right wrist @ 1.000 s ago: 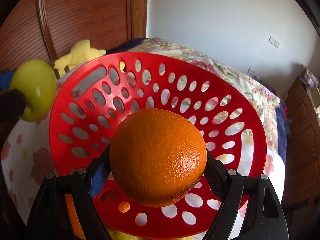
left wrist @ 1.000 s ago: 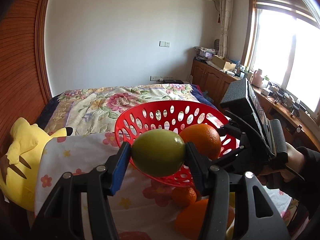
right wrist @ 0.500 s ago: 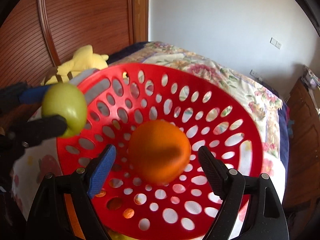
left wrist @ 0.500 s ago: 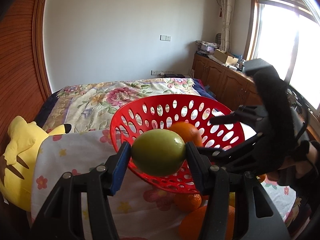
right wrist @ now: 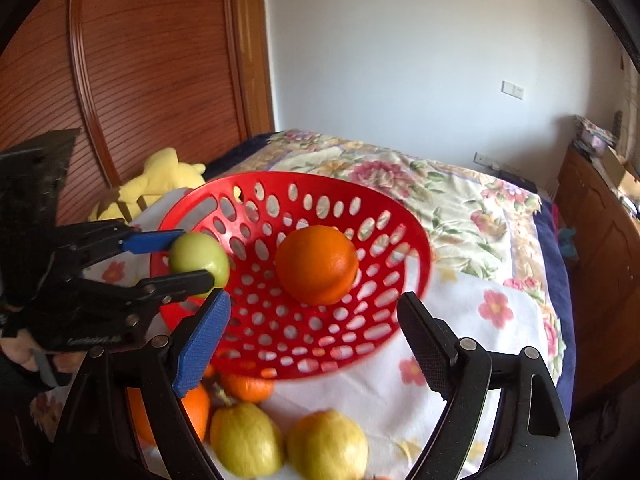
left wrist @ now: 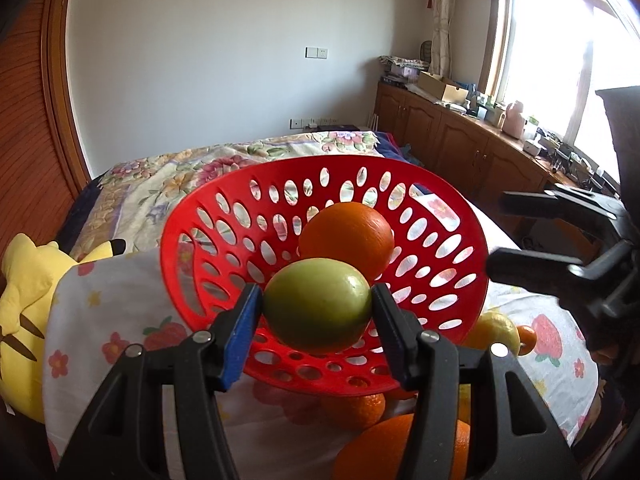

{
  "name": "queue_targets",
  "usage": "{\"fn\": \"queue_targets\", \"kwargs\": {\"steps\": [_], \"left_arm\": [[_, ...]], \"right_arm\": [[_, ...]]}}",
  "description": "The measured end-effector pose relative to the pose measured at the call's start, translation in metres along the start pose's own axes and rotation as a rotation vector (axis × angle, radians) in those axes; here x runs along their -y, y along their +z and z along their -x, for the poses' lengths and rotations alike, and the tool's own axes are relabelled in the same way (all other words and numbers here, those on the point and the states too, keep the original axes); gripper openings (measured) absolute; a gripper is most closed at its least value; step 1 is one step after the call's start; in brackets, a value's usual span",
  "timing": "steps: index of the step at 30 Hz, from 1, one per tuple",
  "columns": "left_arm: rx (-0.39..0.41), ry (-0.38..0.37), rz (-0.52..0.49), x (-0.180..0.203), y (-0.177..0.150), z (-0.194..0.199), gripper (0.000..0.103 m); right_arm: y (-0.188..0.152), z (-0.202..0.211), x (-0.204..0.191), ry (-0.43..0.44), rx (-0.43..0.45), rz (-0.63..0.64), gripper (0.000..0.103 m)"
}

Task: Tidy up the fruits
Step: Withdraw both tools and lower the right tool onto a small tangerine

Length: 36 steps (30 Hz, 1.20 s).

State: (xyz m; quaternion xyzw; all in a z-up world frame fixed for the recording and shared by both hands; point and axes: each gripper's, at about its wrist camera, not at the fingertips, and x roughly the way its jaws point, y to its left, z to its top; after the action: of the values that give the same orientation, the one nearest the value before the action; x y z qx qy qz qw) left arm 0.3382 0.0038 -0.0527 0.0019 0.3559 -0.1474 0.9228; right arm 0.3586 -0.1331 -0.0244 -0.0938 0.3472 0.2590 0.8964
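Observation:
A red perforated basket (left wrist: 448, 216) (right wrist: 400, 216) stands on a fruit-print cloth on the bed. One large orange (left wrist: 346, 236) (right wrist: 316, 265) lies inside it. My left gripper (left wrist: 316, 312) is shut on a green apple (left wrist: 318, 306) (right wrist: 199, 258) and holds it over the basket's near rim. My right gripper (right wrist: 312, 340) is open and empty, drawn back above the basket's near edge; it shows at the right of the left wrist view (left wrist: 560, 240).
Loose fruit lies on the cloth in front of the basket: two yellow lemons (right wrist: 326, 444), small oranges (right wrist: 246, 386) and a large orange (left wrist: 400, 448). A yellow plush toy (left wrist: 24, 292) lies at the left. A wooden wardrobe (right wrist: 140, 60) and a sideboard (left wrist: 460, 148) flank the bed.
My right gripper opened and let the orange drop into the basket, then drew back. My left gripper moved the green apple closer over the basket.

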Motion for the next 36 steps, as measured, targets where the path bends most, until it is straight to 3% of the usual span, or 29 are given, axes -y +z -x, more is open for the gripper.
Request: {"fn": "queue_targets", "kwargs": {"steps": [4, 13, 23, 36], "left_arm": [[-0.020, 0.016, -0.001, 0.004, -0.001, -0.005, 0.056], [0.027, 0.032, -0.010, 0.013, -0.007, 0.019, 0.065], [0.110, 0.035, 0.019, 0.015, -0.048, 0.067, 0.074], [0.102, 0.037, 0.045, 0.022, -0.101, 0.080, 0.074]], "right_arm": [[-0.014, 0.007, 0.006, -0.001, 0.004, -0.035, 0.088], [-0.039, 0.028, 0.010, -0.015, 0.030, -0.080, 0.088], [-0.088, 0.054, 0.003, -0.042, 0.052, -0.137, 0.088], [-0.153, 0.060, -0.008, -0.030, 0.009, -0.186, 0.087]]}}
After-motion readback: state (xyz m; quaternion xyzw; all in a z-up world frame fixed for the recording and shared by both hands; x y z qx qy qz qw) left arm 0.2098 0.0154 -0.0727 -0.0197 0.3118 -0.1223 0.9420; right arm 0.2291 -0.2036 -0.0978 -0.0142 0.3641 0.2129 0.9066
